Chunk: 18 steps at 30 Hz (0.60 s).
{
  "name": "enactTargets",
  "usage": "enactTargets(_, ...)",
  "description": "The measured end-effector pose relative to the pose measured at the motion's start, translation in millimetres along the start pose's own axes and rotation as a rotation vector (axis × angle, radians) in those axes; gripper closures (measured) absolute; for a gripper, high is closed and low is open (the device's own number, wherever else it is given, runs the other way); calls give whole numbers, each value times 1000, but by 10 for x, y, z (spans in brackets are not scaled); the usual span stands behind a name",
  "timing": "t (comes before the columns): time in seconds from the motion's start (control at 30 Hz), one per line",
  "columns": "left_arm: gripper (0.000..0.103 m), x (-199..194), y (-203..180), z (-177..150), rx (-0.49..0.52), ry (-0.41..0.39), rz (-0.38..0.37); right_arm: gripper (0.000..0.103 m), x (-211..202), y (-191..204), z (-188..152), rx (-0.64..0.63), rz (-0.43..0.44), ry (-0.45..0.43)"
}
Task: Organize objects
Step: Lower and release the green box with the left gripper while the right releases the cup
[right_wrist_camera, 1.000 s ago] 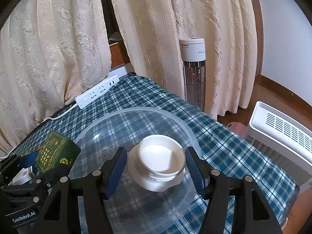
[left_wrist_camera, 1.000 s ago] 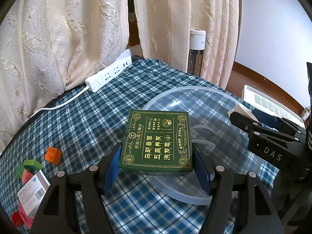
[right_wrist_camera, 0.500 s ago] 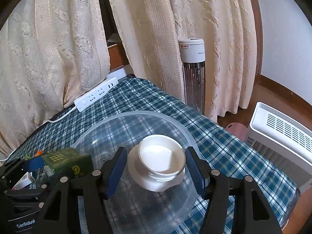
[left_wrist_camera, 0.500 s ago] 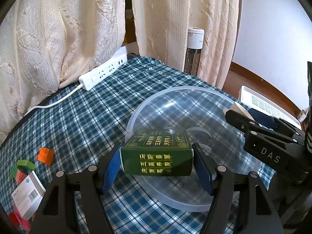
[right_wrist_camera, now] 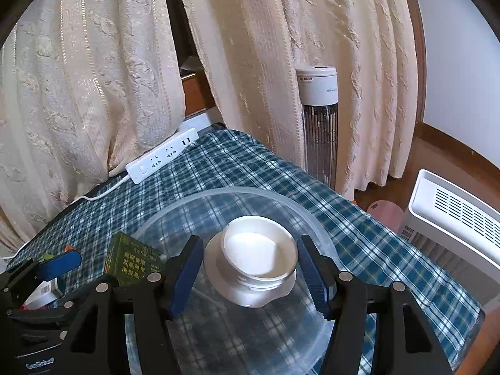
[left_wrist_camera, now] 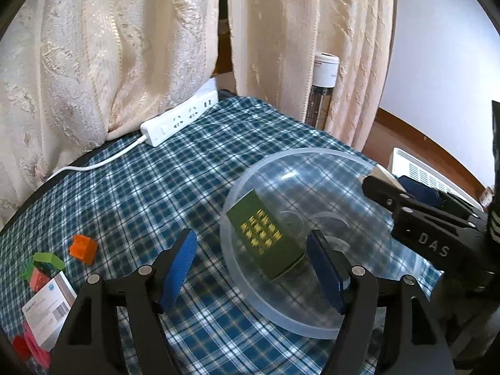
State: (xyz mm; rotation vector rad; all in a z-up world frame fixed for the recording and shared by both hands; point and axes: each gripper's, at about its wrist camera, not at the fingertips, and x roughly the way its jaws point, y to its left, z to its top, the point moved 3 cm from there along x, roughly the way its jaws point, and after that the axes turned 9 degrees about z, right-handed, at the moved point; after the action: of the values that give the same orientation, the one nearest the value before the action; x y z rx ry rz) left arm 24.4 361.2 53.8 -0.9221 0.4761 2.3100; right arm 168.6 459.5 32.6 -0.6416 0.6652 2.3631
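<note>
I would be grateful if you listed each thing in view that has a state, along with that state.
Green box: released, tilted inside the bowl.
Clear plastic bowl: upright on the tablecloth.
White jar: lidless, gripped above the bowl.
Left gripper: open, box loose between its fingers.
Right gripper: shut on the jar.
Power strip: sockets unused.

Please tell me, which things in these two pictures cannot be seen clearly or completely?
- Left wrist view: the white barcode box and red pieces are cut off by the frame edge and left gripper.
- Left wrist view: the green box is motion-blurred, its gold text unreadable.
- Right wrist view: the white jar hides the clear bowl floor beneath it.
</note>
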Motion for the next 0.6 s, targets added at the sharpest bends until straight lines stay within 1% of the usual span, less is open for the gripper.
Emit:
enactTargets(0.17, 29, -3, 71, -11, -22, 5, 3, 31, 18, 65, 29, -4, 28, -2)
enactTargets(0.4, 29, -53, 129, -32, -25, 1, 5, 31, 30, 127, 12, -5, 37, 1)
enactTargets(0.6, 29, -49, 198, -74, -45, 15, 11, 31, 14, 189, -34, -10, 45, 10)
